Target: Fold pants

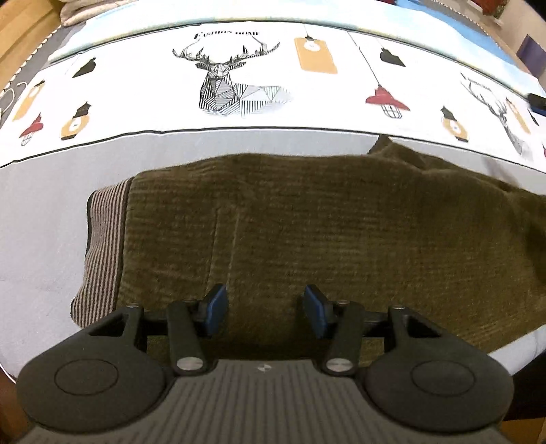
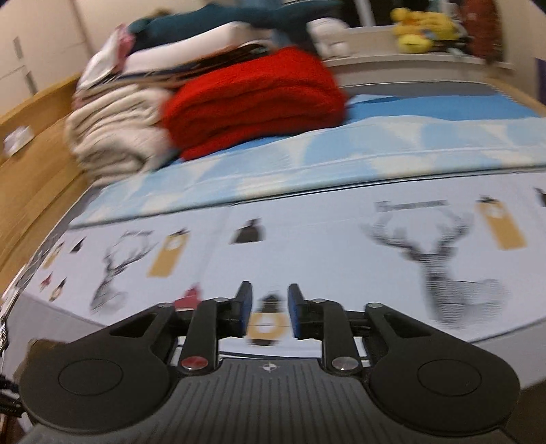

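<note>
Olive-brown corduroy pants [image 1: 341, 222] lie folded on the grey strip of the bed sheet [image 1: 51, 222] in the left wrist view. A striped inner band [image 1: 102, 246] shows at their left end. My left gripper [image 1: 264, 307] hovers over the near part of the pants, pointing steeply down. It is open, its blue pads [image 1: 216, 309] apart with only cloth below them. In the blurred right wrist view, my right gripper [image 2: 269, 307] is above the printed sheet [image 2: 324, 256], away from the pants. Its jaws stand a narrow gap apart with nothing between them.
A red folded knit [image 2: 259, 99] and a cream folded pile [image 2: 116, 136] sit at the far side of the bed, with more clothes stacked behind. A wooden bed frame [image 2: 37, 164] runs along the left. Yellow plush toys [image 2: 423, 29] sit on a shelf behind.
</note>
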{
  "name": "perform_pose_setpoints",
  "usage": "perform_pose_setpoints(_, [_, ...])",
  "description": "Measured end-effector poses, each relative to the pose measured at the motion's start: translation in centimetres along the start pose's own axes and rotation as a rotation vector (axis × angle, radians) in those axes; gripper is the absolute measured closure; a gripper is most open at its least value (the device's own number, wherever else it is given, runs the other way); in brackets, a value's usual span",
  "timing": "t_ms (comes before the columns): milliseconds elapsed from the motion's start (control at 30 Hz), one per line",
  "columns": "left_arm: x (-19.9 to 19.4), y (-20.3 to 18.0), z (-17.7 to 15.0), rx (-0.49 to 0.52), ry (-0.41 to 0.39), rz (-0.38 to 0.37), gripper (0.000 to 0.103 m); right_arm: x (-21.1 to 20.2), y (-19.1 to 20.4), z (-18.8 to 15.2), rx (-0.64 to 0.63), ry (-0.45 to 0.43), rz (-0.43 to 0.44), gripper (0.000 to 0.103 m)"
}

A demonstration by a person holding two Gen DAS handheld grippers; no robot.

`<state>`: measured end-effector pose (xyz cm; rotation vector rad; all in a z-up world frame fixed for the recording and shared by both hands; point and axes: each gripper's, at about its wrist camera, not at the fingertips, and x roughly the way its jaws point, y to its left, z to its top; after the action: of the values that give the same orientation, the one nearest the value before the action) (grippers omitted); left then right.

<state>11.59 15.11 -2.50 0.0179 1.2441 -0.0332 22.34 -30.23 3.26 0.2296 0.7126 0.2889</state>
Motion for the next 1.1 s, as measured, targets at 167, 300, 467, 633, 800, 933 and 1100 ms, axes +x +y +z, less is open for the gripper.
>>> perform_pose_setpoints(167, [0.2,-1.0,0.8,0.016,0.000,-0.010,0.047,3.4,5.7,-0.9,-0.044,0.039,0.074,0.086])
perform_pose_setpoints(300, [0.6,-1.4,1.4,0.019,0.007,-0.002,0.047,6.3,9.5,-2.3,-0.142,0.135,0.163,0.085])
perform_pose_setpoints(467, [0.9,-1.6,1.6,0.033,0.013,0.005,0.047,9.9,13.9,-4.8,-0.249,0.289,0.247,0.066])
perform_pose_setpoints(633, [1.0,-1.5,1.8,0.035,0.016,0.009,0.047,12.8,16.0,-6.2,-0.234,0.362,0.245,0.062])
perform_pose_setpoints(800, [1.0,-1.1,1.9,0.031,0.012,0.010,0.047,15.5,16.3,-7.0,-0.237,0.474,0.249,0.076])
perform_pose_setpoints(933, [0.8,-0.3,1.8,0.012,0.007,0.011,0.047,15.0,17.0,-5.0,-0.230,0.383,0.277,0.095])
perform_pose_setpoints(1100, [0.7,0.6,1.6,-0.001,0.009,0.022,0.047,15.8,17.7,-6.5,-0.307,0.347,0.205,0.095])
